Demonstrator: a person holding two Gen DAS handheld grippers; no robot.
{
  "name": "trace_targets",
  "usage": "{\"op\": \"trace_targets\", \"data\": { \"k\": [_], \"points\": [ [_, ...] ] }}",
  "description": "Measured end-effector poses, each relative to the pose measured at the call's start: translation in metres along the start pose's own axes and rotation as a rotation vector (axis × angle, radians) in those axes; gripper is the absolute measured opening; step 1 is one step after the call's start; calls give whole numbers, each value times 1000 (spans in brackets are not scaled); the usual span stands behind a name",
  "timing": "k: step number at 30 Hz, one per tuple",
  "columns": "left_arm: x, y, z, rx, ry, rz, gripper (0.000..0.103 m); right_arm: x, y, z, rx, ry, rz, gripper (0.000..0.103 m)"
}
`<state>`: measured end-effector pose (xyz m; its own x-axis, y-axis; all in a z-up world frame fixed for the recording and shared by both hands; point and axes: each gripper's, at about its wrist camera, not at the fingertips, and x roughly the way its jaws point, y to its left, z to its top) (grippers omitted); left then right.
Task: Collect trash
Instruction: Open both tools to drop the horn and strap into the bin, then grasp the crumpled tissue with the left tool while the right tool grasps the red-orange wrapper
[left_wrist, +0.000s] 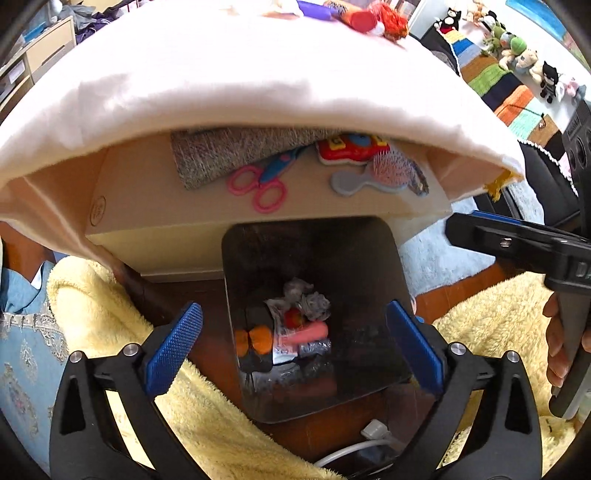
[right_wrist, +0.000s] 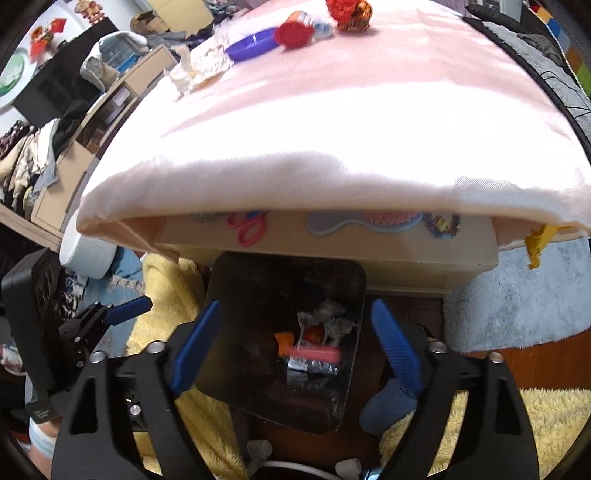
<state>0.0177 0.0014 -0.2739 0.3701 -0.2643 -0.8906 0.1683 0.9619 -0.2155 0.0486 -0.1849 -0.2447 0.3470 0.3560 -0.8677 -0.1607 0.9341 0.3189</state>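
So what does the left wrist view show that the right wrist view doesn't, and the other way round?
Only the left wrist view shows the red toy phone and grey mat under the cloth, and the row of plush toys. Only the right wrist view shows the crumpled wrapper and purple plate on the table, and the white bowl. Both show the black bin with trash inside, the pink scissors, and both grippers open and empty: left gripper, right gripper.

home, lived-in bedroom/playroom | plush toys (left_wrist: 517, 55) lined up on a striped knit blanket (left_wrist: 495, 77) at 2 o'clock | clothes pile (right_wrist: 33, 155) at 9 | fluffy yellow rug (left_wrist: 498, 317) underfoot
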Motion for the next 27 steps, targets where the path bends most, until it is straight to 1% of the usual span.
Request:
{"op": "trace_targets", "data": {
  "k": [2,9,14,18,21,27],
  "points": [
    [-8,1,4,-5,-24,2,95,-9,-3,4,9,-25,-7,95],
    [-52,-4,25,8,-151,11,95,-55,-11,20,11,-141,-52,96],
    [-80,-9,48,21,-238,29,95,-79,-16,38,13,-213,-62,96],
    [-92,-9,70,31,-278,35,95,-81,-18,53,16,-241,-69,96],
    [-95,-9,86,38,-301,38,95,-77,-19,63,15,-246,-73,96],
    [-81,-2,113,40,-304,48,95,-69,-20,85,6,-266,-78,96]
  ]
}}
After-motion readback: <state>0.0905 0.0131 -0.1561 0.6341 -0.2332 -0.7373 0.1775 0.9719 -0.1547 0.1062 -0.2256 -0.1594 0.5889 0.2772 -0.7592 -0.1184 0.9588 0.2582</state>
